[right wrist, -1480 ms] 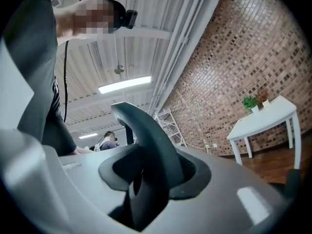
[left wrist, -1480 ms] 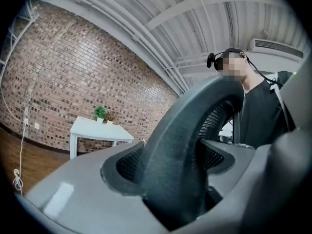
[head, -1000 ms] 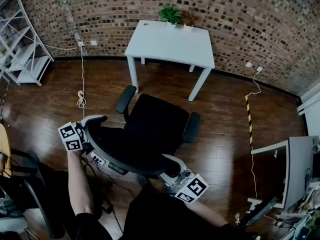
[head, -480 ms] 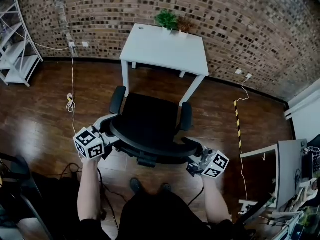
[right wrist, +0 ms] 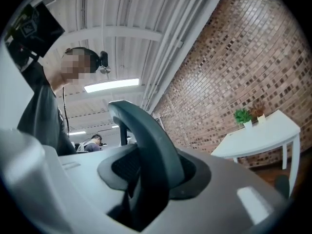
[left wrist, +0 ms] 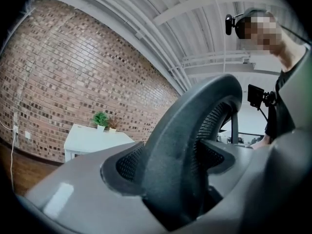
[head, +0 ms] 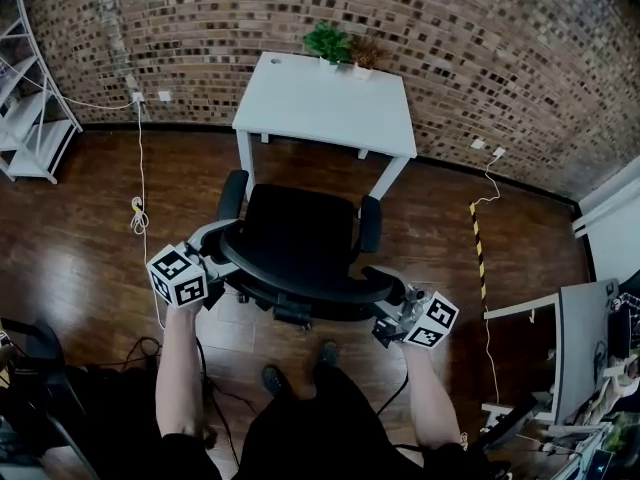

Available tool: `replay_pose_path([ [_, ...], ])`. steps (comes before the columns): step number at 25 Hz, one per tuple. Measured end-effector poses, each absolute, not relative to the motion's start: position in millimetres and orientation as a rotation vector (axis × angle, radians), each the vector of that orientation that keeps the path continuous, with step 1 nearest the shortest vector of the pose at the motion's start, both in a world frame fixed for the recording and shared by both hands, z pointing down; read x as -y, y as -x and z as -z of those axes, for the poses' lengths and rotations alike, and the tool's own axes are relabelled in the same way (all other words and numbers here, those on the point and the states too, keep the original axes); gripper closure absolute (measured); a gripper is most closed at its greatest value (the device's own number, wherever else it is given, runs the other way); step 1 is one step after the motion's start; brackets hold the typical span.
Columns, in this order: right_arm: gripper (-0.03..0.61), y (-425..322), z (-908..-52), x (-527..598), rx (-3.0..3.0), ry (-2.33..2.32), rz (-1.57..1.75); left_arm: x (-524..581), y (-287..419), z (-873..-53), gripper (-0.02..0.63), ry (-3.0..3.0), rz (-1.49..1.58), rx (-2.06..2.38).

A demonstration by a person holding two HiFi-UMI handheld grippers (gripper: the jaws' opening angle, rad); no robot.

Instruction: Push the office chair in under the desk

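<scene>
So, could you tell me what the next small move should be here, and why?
Probably push the office chair straight ahead: the left gripper and right gripper both clamp its backrest, and its seat is not yet under the white desk.

- Desk far centre, vs brick wall; 2 plants on its far edge.
- Office chair just near of desk, backrest on near side.
- L gripper at backrest's left end, R gripper at right end.
- Shelf unit far left; cable on floor, left of chair.

Brick wall, white shelf — potted plant
</scene>
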State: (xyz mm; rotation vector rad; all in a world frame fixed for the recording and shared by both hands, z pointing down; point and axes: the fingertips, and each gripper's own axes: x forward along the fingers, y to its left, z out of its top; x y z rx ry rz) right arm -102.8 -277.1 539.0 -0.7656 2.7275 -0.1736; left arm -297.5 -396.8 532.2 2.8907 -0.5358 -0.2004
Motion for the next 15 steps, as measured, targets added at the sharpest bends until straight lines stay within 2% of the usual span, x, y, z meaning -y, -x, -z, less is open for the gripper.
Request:
replay_pose_path([
  [5,0.412,100.7,-521.3,311.2,-2.668,0.926,0.108,448.4,279.4,-528.4,0.063,-2.889,0.157,0.441],
  [15,0.416,57.9,-509.7,378.7,-2.649,0.916,0.117,524.2,236.8,-534.9,0.049,-2.859,0.129,0.471],
])
